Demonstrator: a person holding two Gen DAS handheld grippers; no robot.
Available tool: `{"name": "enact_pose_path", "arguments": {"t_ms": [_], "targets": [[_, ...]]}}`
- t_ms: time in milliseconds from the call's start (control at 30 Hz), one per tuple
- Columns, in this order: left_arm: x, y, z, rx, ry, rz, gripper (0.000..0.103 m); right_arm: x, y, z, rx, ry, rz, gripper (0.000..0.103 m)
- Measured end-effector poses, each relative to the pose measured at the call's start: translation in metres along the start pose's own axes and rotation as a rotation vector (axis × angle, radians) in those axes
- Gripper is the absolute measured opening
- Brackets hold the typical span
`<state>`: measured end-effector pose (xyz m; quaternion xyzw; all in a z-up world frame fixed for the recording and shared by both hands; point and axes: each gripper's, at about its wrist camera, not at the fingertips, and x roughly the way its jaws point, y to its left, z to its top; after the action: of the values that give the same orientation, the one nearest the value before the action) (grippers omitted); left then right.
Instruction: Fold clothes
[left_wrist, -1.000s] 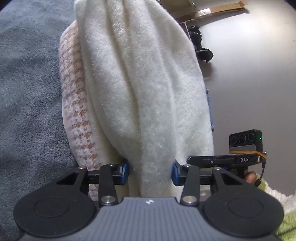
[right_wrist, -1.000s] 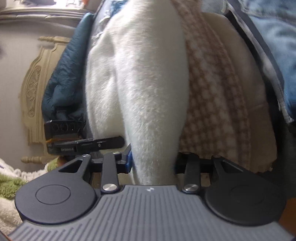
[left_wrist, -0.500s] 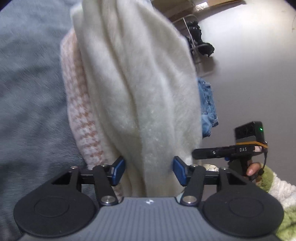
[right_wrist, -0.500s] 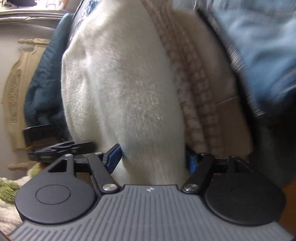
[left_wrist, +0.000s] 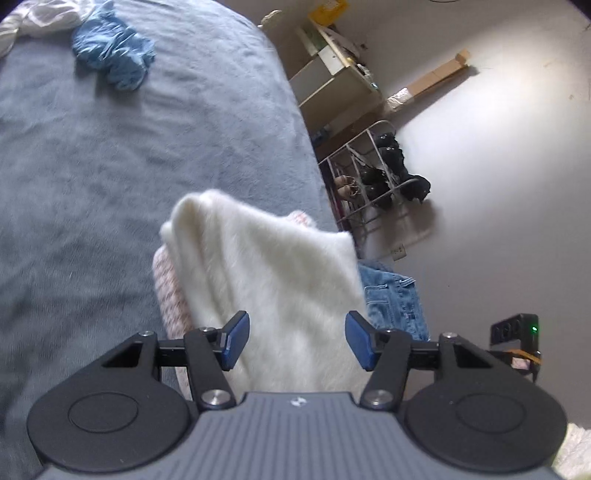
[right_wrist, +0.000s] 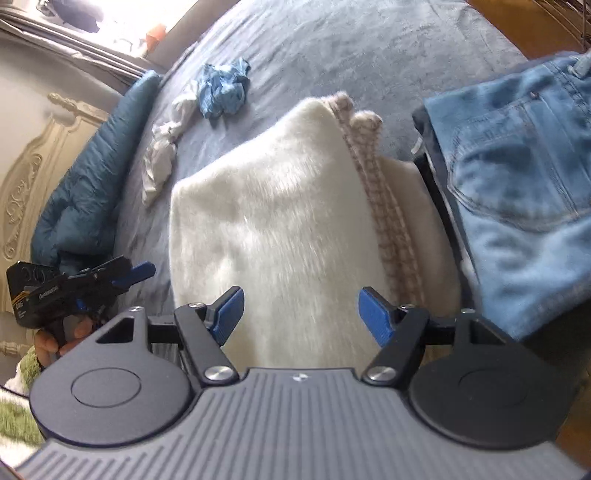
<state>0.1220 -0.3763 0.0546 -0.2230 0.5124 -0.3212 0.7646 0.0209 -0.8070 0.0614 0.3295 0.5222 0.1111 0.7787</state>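
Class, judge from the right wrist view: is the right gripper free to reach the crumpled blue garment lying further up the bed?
Probably yes. The right gripper is open and empty; only the folded white fleece lies between, low enough to pass over toward the crumpled blue garment.

You see a bed with a grey-blue blanket (left_wrist: 110, 155) and a carved cream headboard (right_wrist: 26, 184). Beside it, on the grey floor (left_wrist: 498, 184), stand a wire shoe rack (left_wrist: 369, 177) and a white shelf (left_wrist: 332, 81).

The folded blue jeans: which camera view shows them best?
The right wrist view. There the folded blue jeans fill the right side, with a back pocket and seams clear, beside the white fleece. The left wrist view shows only a small part of them behind the fleece.
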Motion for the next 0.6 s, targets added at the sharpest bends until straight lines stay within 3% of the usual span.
{"name": "enact_pose_path", "arguments": {"t_ms": [100, 233, 300, 433, 600], "targets": [[-0.002, -0.01, 0.015, 0.027, 0.0, 0.029, 0.059, 0.02, 0.011, 0.015, 0.006, -0.032, 0.043, 0.07], [-0.001, -0.013, 0.011, 0.051, 0.014, 0.097, 0.06, 0.041, -0.006, 0.044, 0.013, -0.071, 0.095, 0.071], [-0.003, -0.026, 0.013, 0.114, 0.011, 0.134, 0.06, 0.054, -0.014, 0.054, 0.014, -0.057, 0.12, 0.071], [0.004, -0.05, 0.036, 0.256, 0.033, 0.102, 0.062, 0.075, -0.02, 0.07, -0.027, 0.002, 0.189, 0.073], [0.06, -0.069, 0.089, 0.498, 0.14, 0.026, 0.065, 0.078, -0.025, 0.081, -0.095, 0.027, 0.268, 0.073]]}}
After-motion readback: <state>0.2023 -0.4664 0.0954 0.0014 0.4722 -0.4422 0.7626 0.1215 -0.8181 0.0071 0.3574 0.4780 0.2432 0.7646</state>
